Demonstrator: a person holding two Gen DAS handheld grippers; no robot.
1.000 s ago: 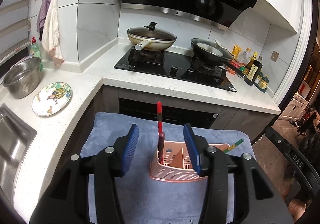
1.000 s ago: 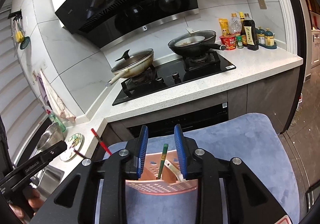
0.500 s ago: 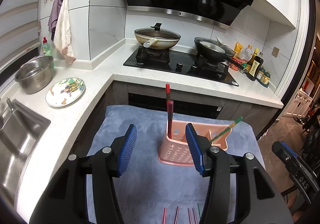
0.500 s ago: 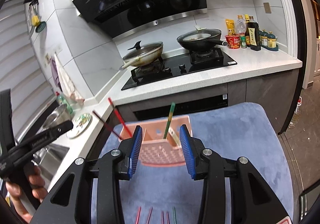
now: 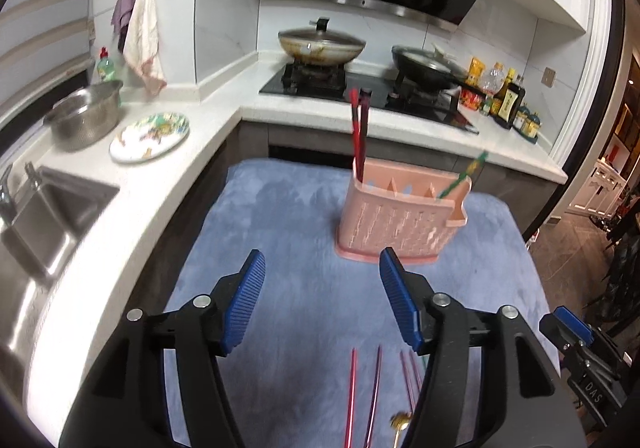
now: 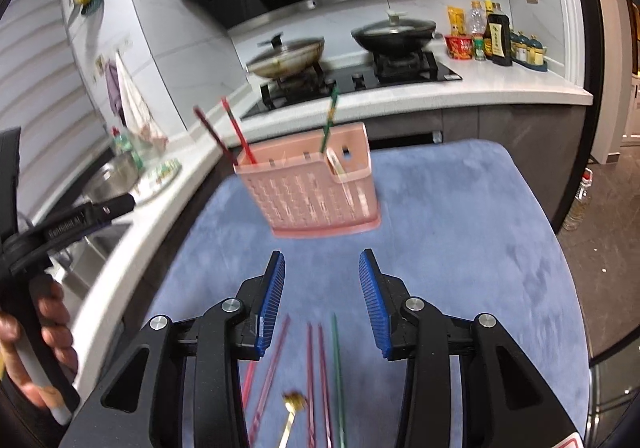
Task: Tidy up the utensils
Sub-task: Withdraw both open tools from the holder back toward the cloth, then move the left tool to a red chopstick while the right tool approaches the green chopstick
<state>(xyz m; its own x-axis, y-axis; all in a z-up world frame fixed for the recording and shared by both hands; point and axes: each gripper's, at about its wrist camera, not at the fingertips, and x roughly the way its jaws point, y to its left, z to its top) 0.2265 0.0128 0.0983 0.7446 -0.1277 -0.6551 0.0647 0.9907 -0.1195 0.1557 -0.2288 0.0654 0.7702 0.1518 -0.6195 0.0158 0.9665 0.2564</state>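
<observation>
From the left wrist, the left gripper hangs over a blue mat. Its jaws are apart and opening, and nothing is between them. Ahead on the mat stands a pink basket with compartments. Two red chopsticks stand upright in its left end, and a green chopstick leans out of its right end. Near the camera, loose chopsticks lie flat on the mat beside a gold spoon. Left of the mat, a plate and a steel bowl sit on the counter.

From the right wrist, the right gripper is also over the mat, with jaws apart and empty. The basket stands ahead of it, well apart from the pads. Between and below the fingers, the loose chopsticks and the spoon lie on the mat. At the left edge, a hand holds the left gripper's handle.
</observation>
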